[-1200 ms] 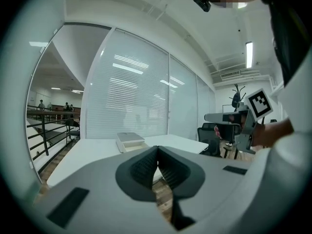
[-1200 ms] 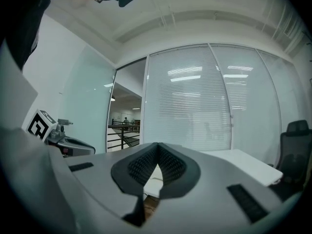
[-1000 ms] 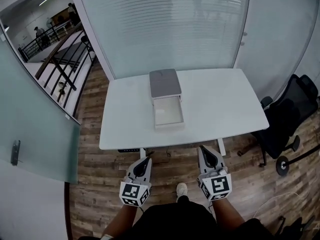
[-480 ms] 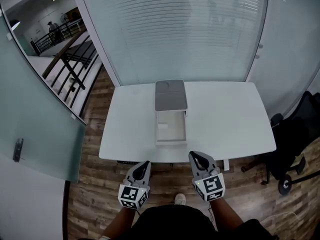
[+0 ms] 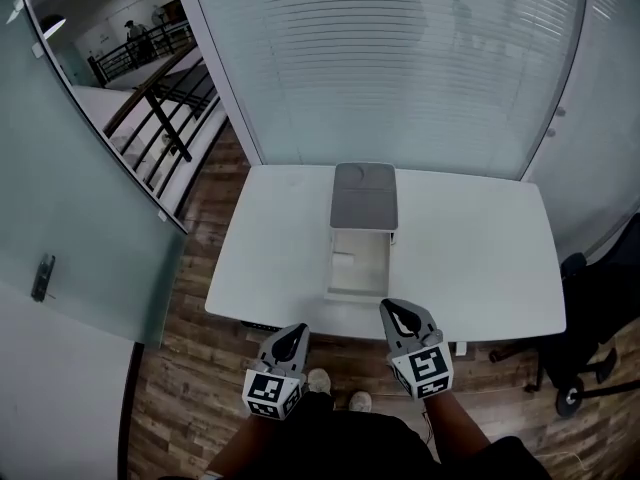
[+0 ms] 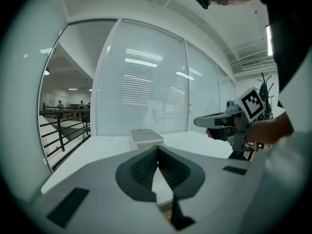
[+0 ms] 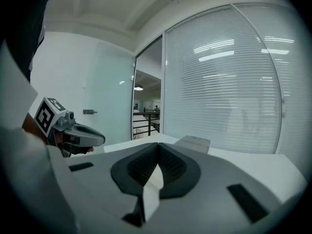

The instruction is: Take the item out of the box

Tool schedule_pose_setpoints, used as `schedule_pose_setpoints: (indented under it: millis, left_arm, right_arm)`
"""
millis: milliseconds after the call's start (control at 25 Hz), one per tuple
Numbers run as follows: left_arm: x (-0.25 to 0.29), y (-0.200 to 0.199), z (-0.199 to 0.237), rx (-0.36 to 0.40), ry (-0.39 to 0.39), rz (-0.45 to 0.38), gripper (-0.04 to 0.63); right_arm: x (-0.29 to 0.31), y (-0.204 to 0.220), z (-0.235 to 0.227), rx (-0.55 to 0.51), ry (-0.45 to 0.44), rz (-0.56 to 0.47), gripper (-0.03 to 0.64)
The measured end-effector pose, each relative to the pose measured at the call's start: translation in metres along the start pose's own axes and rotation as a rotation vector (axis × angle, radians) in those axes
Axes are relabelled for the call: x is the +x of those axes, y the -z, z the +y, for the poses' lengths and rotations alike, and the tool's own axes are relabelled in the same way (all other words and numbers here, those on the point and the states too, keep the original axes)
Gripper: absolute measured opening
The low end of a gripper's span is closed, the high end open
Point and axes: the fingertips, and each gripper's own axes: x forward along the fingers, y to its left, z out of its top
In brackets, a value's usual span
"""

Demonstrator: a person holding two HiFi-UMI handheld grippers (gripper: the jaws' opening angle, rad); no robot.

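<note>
Reading the head view as a clock face with twelve at the blinds, the white table (image 5: 470,248) fills the middle and the box (image 5: 362,280) stands on it just past centre, toward twelve. Its grey lid (image 5: 364,196) is thrown back and lies flat on the twelve o'clock side, and the white tray of the box opens toward six. On the tray's floor, near its nine o'clock wall, lies a small pale item (image 5: 343,261); it is too faint to make out further.

Both grippers are held off the table's six o'clock edge, above the wooden floor (image 5: 190,368), well apart from the box and touching nothing. The left gripper (image 5: 295,330) sits at about seven o'clock and the right gripper (image 5: 397,308) at about five, both noses aimed toward twelve. The right one is a little nearer the table edge.

In the left gripper view the left gripper (image 6: 157,148) has its dark pads pressed together at the tips with nothing caught between them. The box shows beyond at twelve, and the other gripper juts in at three. The right gripper view shows the same of the right gripper (image 7: 157,147): jaws closed fully and empty, with the box's lid past them at one o'clock.

A black office chair (image 5: 600,318) stands off the table at four o'clock, and a stair railing (image 5: 160,98) runs behind glass at ten
</note>
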Motion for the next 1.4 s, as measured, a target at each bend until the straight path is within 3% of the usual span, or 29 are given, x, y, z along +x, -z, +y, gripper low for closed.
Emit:
schedule_pose_setpoints:
  millis: [400, 720, 960, 1400]
  left_arm:
    - [0.031, -0.006, 0.052, -0.017, -0.020, -0.003, 0.011]
    - [0.054, -0.010, 0.093, -0.013, -0.011, 0.010, 0.011]
    - [0.072, -0.004, 0.099, -0.024, 0.006, 0.032, 0.011]
    - [0.080, 0.003, 0.115, -0.047, -0.003, 0.056, 0.011]
  right_arm:
    - [0.059, 0.001, -0.001, -0.089, -0.020, 0.071, 0.017]
    - [0.113, 0.026, -0.007, -0.164, -0.064, 0.215, 0.115]
    - [0.144, 0.058, -0.016, -0.230, -0.127, 0.371, 0.158]
    - [0.187, 0.113, -0.017, -0.455, -0.265, 0.615, 0.232]
